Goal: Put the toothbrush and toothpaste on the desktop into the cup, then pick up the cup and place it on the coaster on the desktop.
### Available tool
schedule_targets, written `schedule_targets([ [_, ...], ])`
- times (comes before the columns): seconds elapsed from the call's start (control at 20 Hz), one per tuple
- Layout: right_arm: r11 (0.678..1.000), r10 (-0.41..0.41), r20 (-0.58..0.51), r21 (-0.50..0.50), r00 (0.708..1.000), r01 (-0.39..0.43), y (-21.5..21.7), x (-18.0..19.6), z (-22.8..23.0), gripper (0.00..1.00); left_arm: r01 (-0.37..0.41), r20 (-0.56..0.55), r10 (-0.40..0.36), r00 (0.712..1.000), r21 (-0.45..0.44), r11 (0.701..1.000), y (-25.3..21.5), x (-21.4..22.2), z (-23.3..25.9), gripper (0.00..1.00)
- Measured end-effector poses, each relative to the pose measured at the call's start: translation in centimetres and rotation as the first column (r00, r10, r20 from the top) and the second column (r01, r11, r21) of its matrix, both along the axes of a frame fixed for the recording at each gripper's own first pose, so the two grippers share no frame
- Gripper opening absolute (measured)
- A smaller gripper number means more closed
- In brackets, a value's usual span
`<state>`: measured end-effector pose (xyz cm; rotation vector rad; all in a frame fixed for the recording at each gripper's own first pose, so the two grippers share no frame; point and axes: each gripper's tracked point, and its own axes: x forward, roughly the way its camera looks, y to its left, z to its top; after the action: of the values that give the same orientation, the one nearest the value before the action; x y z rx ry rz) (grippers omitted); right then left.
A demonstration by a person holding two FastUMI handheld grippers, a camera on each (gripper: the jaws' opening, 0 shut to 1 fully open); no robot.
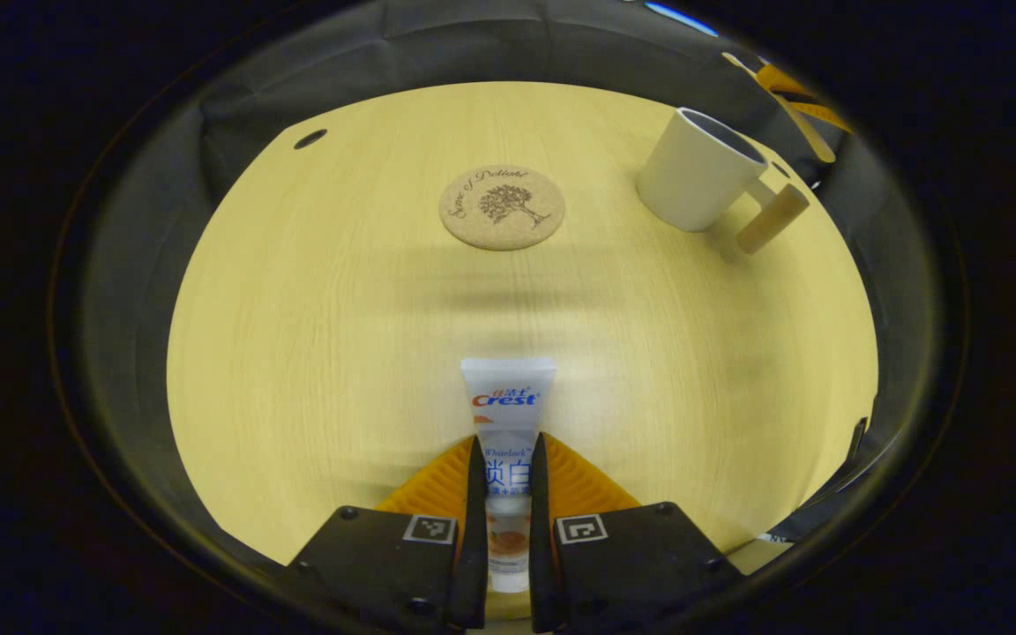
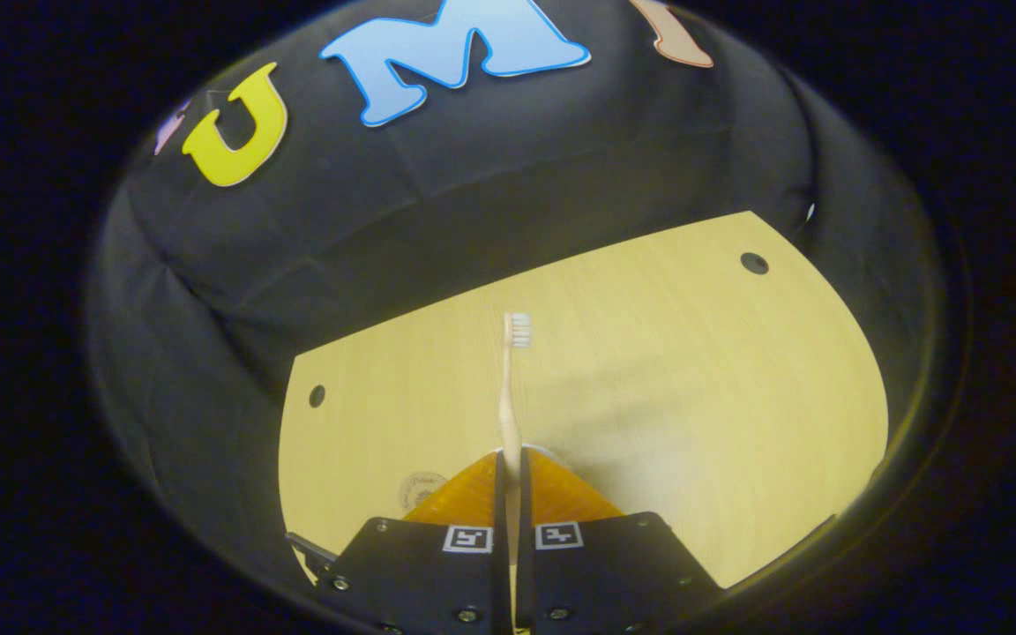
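Toothpaste tube [image 1: 508, 414] sits clamped in my left gripper [image 1: 508, 503], long axis pointing to twelve o'clock, cup [image 1: 700, 169] at one o'clock on the bench [image 1: 314, 309]; my right gripper [image 2: 509, 511] clamps the toothbrush [image 2: 511, 397].

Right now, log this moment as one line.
left hand-held gripper: shut on toothpaste | right hand-held gripper: shut on toothbrush | cup: on desktop, empty | coaster: bare

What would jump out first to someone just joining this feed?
The toothpaste tube clamped in the left gripper, pointing toward the cork coaster at mid-table. The white cup stands empty at the far right. In the right gripper view, the right gripper holds the toothbrush, bristles forward, above the table.
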<state>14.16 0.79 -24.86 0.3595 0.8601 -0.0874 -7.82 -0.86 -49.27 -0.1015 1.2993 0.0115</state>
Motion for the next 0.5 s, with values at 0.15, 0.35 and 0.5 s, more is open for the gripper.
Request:
schedule_targets([
  [0.15, 0.999, -0.023, -0.008, -0.028, 1.000, 0.023, -1.0, 1.1, -1.1, 0.03, -0.022, 0.042, 0.023, 0.999, -0.026, 0.999, 0.2, 0.6, 1.4, 0.27],
  [0.35, 0.999, -0.017, -0.006, -0.043, 1.000, 0.017, -1.1, 2.5, -2.0, 0.03, -0.029, 0.136, 0.032, 0.990, -0.026, 0.999, 0.7, 3.1, 4.9, 0.27],
  [0.5, 0.998, -0.013, 0.014, -0.058, 1.000, 0.013, -0.9, 3.8, -2.3, 0.03, -0.040, 0.182, 0.047, 0.982, -0.040, 0.998, 0.9, 5.0, 7.7, 0.25],
])
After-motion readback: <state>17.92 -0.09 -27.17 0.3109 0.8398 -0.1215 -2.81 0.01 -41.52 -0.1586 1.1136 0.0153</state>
